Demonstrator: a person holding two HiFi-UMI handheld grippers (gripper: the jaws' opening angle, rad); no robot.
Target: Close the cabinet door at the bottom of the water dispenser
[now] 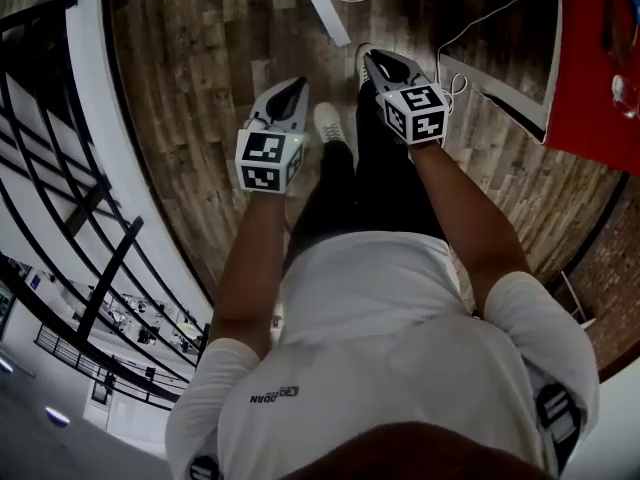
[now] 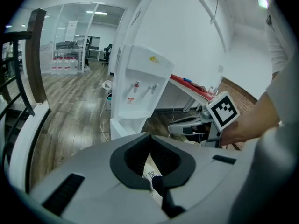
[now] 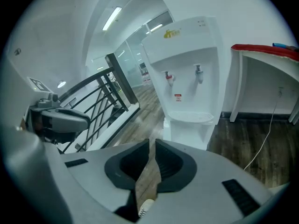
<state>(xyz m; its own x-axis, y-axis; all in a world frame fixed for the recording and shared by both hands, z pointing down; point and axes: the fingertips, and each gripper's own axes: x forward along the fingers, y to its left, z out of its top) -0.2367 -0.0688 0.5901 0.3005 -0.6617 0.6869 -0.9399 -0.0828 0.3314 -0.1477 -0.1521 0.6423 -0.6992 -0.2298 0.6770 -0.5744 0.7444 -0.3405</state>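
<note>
The white water dispenser [image 2: 140, 85] [image 3: 191, 78] stands ahead on the wood floor. Its bottom cabinet [image 3: 187, 130] is partly hidden behind my jaws, and a white panel [image 2: 122, 129] juts from its foot like a door ajar. My left gripper [image 1: 293, 86] [image 2: 148, 135] and my right gripper [image 1: 372, 60] [image 3: 152, 141] are held side by side, pointing down and forward, well short of the dispenser. Both have their jaws together with nothing between them. Each shows in the other's view: the right gripper's marker cube [image 2: 223, 110], the left gripper's body [image 3: 60, 118].
A red-topped white table [image 1: 600, 58] [image 3: 266, 50] stands right of the dispenser, with cables [image 1: 480, 18] on the floor beside it. A black railing [image 1: 60, 168] [image 3: 98, 101] runs along the left. The person's shoes [image 1: 330, 123] are below the grippers.
</note>
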